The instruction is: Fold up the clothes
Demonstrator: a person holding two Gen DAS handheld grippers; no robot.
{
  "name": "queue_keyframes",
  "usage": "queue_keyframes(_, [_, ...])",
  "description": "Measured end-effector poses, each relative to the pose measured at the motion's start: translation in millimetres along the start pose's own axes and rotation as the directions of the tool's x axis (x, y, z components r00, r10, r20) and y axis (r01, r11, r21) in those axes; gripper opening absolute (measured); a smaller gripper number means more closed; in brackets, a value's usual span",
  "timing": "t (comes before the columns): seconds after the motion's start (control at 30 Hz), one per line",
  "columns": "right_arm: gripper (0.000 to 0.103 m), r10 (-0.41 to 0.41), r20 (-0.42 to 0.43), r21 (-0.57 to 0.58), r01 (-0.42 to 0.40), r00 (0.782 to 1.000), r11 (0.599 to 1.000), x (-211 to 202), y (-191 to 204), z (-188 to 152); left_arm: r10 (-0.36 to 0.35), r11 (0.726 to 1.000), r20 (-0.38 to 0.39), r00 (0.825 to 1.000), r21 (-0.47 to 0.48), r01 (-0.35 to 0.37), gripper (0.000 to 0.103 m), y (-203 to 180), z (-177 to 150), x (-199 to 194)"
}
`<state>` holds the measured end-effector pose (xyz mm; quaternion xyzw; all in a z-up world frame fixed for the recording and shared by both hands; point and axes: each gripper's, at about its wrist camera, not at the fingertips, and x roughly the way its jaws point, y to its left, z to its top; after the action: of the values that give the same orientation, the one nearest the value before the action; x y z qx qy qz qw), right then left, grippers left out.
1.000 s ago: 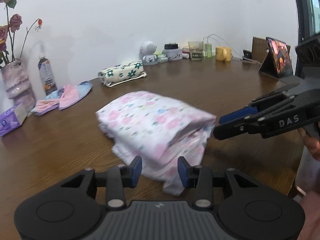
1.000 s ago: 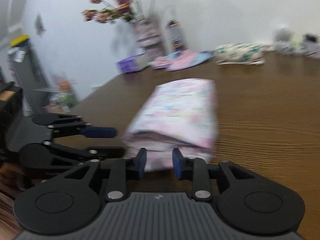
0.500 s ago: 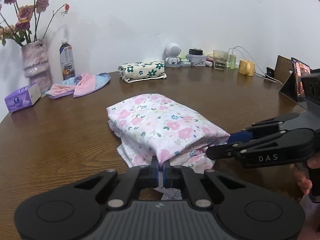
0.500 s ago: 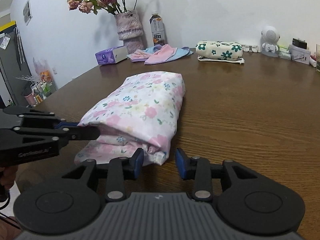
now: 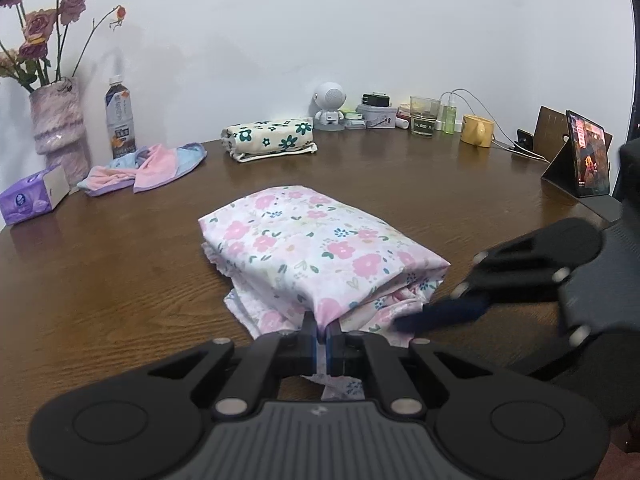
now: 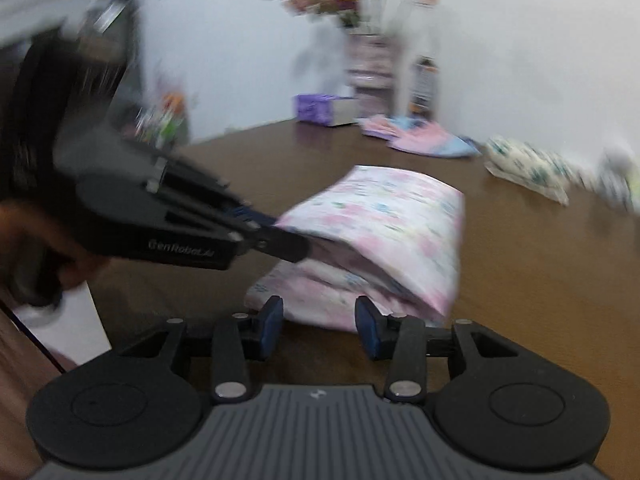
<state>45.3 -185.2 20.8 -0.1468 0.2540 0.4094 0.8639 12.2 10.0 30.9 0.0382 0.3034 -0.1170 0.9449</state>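
Observation:
A folded pink floral garment (image 5: 316,256) lies in the middle of the brown wooden table (image 5: 120,280). My left gripper (image 5: 321,340) is shut on the garment's near top-layer edge. My right gripper (image 6: 319,322) is open, its blue pads on either side of the garment's lower layers (image 6: 384,240) at the near corner. In the left wrist view the right gripper (image 5: 432,312) shows blurred at the garment's right near corner. In the right wrist view the left gripper (image 6: 288,246) pinches the top fold.
At the back stand a vase of roses (image 5: 56,132), a bottle (image 5: 120,120), a purple tissue box (image 5: 34,196), a pink-blue cloth (image 5: 148,168), a folded green-floral cloth (image 5: 272,140), a small robot figure (image 5: 330,106), cups and a tablet (image 5: 588,156).
My left gripper closed on the garment's near edge and stays shut. My right gripper has opened wider and swung in toward the garment's near corner; its view is blurred.

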Motion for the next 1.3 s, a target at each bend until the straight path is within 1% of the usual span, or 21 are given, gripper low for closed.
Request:
queue_keyframes(0.03, [0.034, -0.004, -0.023, -0.056, 0.003, 1.000, 0.998, 8.3, 6.8, 2.2, -0.002, 1.000, 0.002, 1.000, -0.001, 0.002, 0.003, 0.9, -0.5, -1.2])
queue_keyframes(0.07, [0.021, -0.004, -0.032, -0.090, 0.001, 0.999, 0.996, 13.8, 11.3, 3.8, -0.004, 1.000, 0.003, 1.000, -0.002, 0.004, 0.002, 1.6, -0.7, -2.4])
queue_keyframes(0.1, [0.011, -0.004, -0.042, -0.122, -0.001, 0.999, 0.992, 19.2, 15.8, 5.4, -0.008, 1.000, 0.005, 1.000, -0.002, 0.009, 0.002, 1.9, -0.6, -3.5])
queue_keyframes(0.17, [0.002, -0.016, -0.054, -0.164, 0.007, 0.998, 0.986, 28.8, 21.7, 9.2, -0.021, 1.000, 0.008, 1.000, -0.004, 0.021, 0.002, 2.4, -0.2, -5.5])
queue_keyframes(0.23, [0.002, -0.041, -0.057, -0.180, 0.030, 0.998, 0.983, 37.0, 24.5, 13.8, -0.027, 1.000, 0.009, 1.000, -0.004, 0.027, 0.002, 2.9, -0.7, -6.5])
queue_keyframes(0.33, [0.002, -0.057, -0.041, -0.170, 0.049, 0.998, 0.984, 47.9, 25.8, 18.4, -0.031, 0.999, 0.007, 1.000, -0.012, 0.031, 0.002, 4.3, -3.1, -6.4])
queue_keyframes(0.47, [0.002, -0.073, -0.031, -0.163, 0.067, 0.997, 0.984, 52.2, 28.7, 19.0, -0.031, 0.999, -0.003, 1.000, -0.024, 0.031, 0.003, 4.8, -6.6, -2.5])
queue_keyframes(0.53, [0.004, -0.071, -0.036, -0.151, 0.065, 0.997, 0.986, 49.6, 28.8, 18.7, -0.030, 0.999, -0.013, 0.999, -0.028, 0.030, 0.003, 4.8, -8.8, 0.8])
queue_keyframes(0.63, [0.014, -0.052, -0.054, -0.133, 0.044, 0.997, 0.990, 34.7, 27.3, 17.0, -0.032, 0.999, -0.028, 0.999, -0.037, 0.031, 0.003, 5.9, -13.4, 5.6])
queue_keyframes(0.7, [0.028, -0.052, -0.054, -0.137, 0.045, 0.997, 0.990, 22.1, 24.9, 14.0, -0.033, 0.999, -0.031, 0.999, -0.040, 0.031, 0.003, 5.6, -15.4, 7.2])
queue_keyframes(0.8, [0.028, -0.080, -0.066, -0.135, 0.070, 0.995, 0.988, 12.1, 19.2, 8.7, -0.028, 0.999, -0.026, 0.999, -0.040, 0.027, 0.003, 4.3, -16.2, 6.2])
queue_keyframes(0.83, [0.027, -0.083, -0.075, -0.119, 0.074, 0.994, 0.990, 13.9, 16.3, 7.0, -0.026, 0.999, -0.026, 0.999, -0.040, 0.025, 0.003, 4.0, -16.4, 5.6])
queue_keyframes(0.87, [0.023, -0.086, -0.085, -0.102, 0.077, 0.993, 0.992, 15.9, 13.4, 5.3, -0.023, 0.999, -0.026, 0.999, -0.038, 0.022, 0.003, 3.8, -16.5, 4.9])
queue_keyframes(0.93, [0.023, -0.081, -0.079, -0.077, 0.075, 0.994, 0.994, 16.8, 12.0, 4.8, -0.012, 0.999, -0.022, 1.000, -0.032, 0.011, 0.003, 3.0, -16.6, 3.2])
queue_keyframes(1.0, [0.023, -0.076, -0.057, -0.056, 0.073, 0.995, 0.996, 9.0, 10.6, 4.3, 0.002, 1.000, -0.019, 1.000, -0.023, -0.002, 0.007, 1.5, -16.3, 2.7])
queue_keyframes(1.07, [0.023, -0.077, -0.028, -0.009, 0.077, 0.997, 0.997, -8.0, 6.4, 2.5, 0.016, 1.000, -0.017, 1.000, -0.004, -0.016, 0.008, -2.0, -16.3, 3.7])
queue_keyframes(1.17, [0.023, -0.103, -0.015, 0.070, 0.104, 0.995, 0.992, -31.1, -3.8, -7.6, 0.045, 0.999, -0.013, 0.999, 0.030, -0.044, 0.009, -7.4, -17.4, 4.6])
queue_keyframes(1.2, [0.024, -0.120, -0.018, 0.105, 0.121, 0.993, 0.987, -35.0, -9.2, -11.8, 0.055, 0.998, -0.011, 0.998, 0.033, -0.055, 0.011, -8.8, -17.7, 4.7])
queue_keyframes(1.23, [0.024, -0.136, -0.021, 0.140, 0.138, 0.990, 0.981, -38.8, -14.7, -16.0, 0.067, 0.997, -0.008, 0.998, 0.035, -0.067, 0.016, -10.0, -18.0, 4.9])
queue_keyframes(1.27, [0.024, -0.151, -0.023, 0.176, 0.153, 0.988, 0.973, -37.5, -19.7, -17.4, 0.079, 0.996, -0.005, 0.997, 0.034, -0.079, 0.018, -10.7, -18.1, 5.2])
queue_keyframes(1.3, [0.024, -0.165, -0.026, 0.211, 0.167, 0.986, 0.963, -36.0, -24.7, -18.8, 0.086, 0.996, -0.002, 0.996, 0.031, -0.085, 0.018, -10.5, -18.3, 5.3])
